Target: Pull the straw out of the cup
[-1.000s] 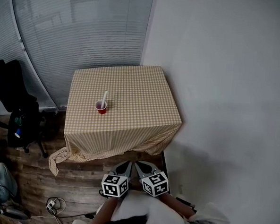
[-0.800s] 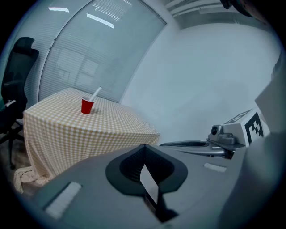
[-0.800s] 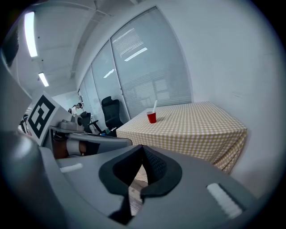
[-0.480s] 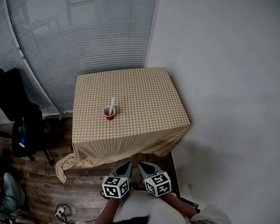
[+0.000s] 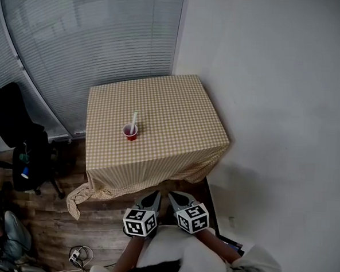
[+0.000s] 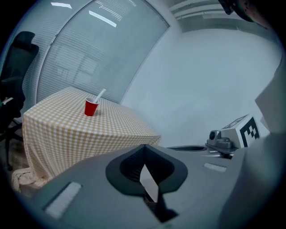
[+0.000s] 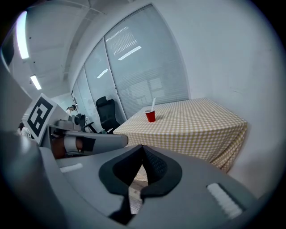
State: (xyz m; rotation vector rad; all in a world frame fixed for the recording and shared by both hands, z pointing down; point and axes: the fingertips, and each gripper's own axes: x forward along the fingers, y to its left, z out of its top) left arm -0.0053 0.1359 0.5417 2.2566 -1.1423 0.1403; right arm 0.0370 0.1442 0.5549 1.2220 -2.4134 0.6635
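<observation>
A small red cup (image 5: 130, 132) stands on a table with a yellow checked cloth (image 5: 171, 121), toward its left side. A white straw (image 5: 134, 119) leans out of the cup. The same cup (image 6: 91, 108) and straw (image 6: 100, 95) appear far off in the left gripper view. They are also distant in the right gripper view, cup (image 7: 150, 116) and straw (image 7: 153, 104). My left gripper (image 5: 153, 197) and right gripper (image 5: 176, 197) are side by side close to my body, well short of the table. Both are shut with nothing in them, left gripper (image 6: 144, 146), right gripper (image 7: 142, 146).
A black office chair (image 5: 16, 133) stands left of the table. A glass wall with blinds (image 5: 90, 35) is behind it and a white wall (image 5: 275, 99) is to the right. Cables and a power strip (image 5: 75, 253) lie on the wooden floor. The cloth's corner (image 5: 81, 191) hangs low.
The head view has shifted slightly, so the table sits a little differently in the picture. Cup and straw have not moved on the table. Both grippers stay shut near my body.
</observation>
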